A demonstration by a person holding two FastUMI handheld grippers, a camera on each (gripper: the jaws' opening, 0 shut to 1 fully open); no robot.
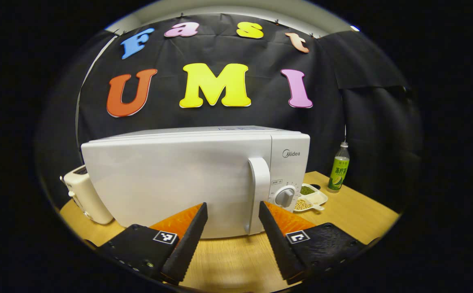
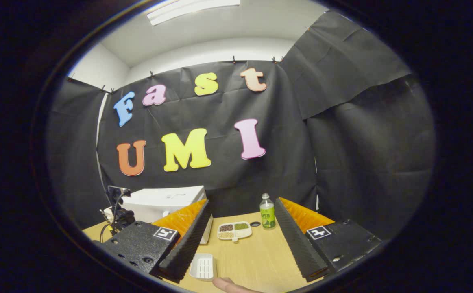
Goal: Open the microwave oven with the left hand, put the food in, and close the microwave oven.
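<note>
In the left gripper view the white microwave (image 1: 179,179) stands on the wooden table (image 1: 236,260) with its door closed. Its vertical handle (image 1: 259,195) is just beyond my left gripper (image 1: 232,204), which is open with nothing between its fingers. A white divided dish of beans (image 1: 312,197) lies to the right of the microwave. In the right gripper view my right gripper (image 2: 243,201) is open and holds nothing. The divided dish (image 2: 234,230) lies ahead between its fingers, and the microwave (image 2: 163,202) stands at the left.
A green-labelled bottle (image 1: 339,169) stands on the table behind the dish, also seen as the bottle (image 2: 267,217) with a black cap (image 2: 255,224) beside it. A cream appliance (image 1: 83,199) sits left of the microwave. A small white tray (image 2: 203,266) and a fingertip (image 2: 230,285) are near the front edge.
</note>
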